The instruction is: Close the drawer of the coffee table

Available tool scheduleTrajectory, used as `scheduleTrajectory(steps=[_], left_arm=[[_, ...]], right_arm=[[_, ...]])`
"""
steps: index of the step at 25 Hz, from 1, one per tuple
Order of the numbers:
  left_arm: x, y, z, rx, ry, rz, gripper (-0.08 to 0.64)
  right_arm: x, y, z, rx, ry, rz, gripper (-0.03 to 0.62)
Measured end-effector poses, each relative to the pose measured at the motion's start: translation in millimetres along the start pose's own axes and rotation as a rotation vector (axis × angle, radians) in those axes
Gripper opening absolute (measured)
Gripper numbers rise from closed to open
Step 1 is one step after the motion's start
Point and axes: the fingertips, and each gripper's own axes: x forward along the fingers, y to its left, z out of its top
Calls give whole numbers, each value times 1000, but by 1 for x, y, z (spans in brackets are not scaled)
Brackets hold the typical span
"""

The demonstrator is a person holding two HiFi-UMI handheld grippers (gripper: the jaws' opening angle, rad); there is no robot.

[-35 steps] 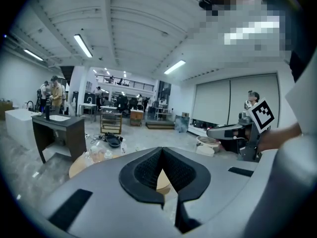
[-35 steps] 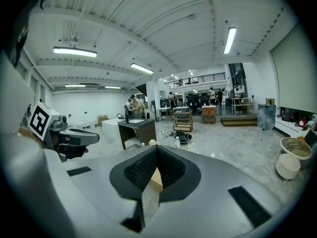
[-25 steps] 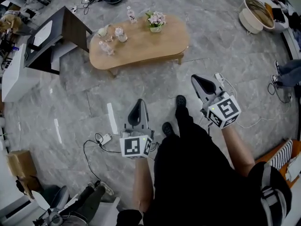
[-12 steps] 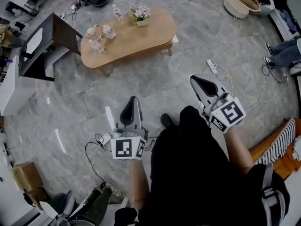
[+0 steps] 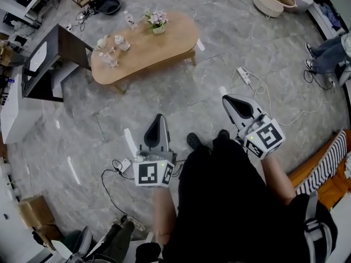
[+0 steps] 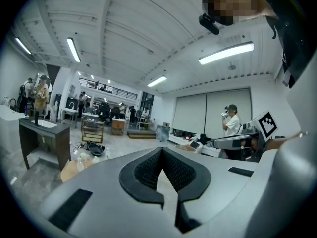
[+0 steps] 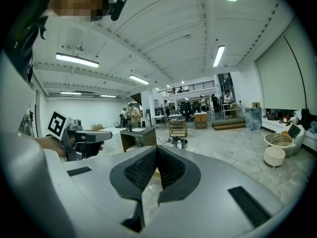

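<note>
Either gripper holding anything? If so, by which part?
Nothing is held. The left gripper and right gripper are both shut and empty, apart from the coffee table.

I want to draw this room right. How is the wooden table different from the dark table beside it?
The wooden table is light brown with rounded ends; the dark table is nearly black and boxy. The wooden table carries flowers and clear bottles; the dark table has a white patch on top. Both stand on the grey floor.
</note>
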Motion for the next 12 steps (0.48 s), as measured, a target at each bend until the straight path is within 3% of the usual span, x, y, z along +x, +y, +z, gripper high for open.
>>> scheduleTrajectory(steps=[12], left_arm=[[-8,-5,-10,-8,8,0,14]], right_arm=[[-2,9,4,-31,-12,20,12]])
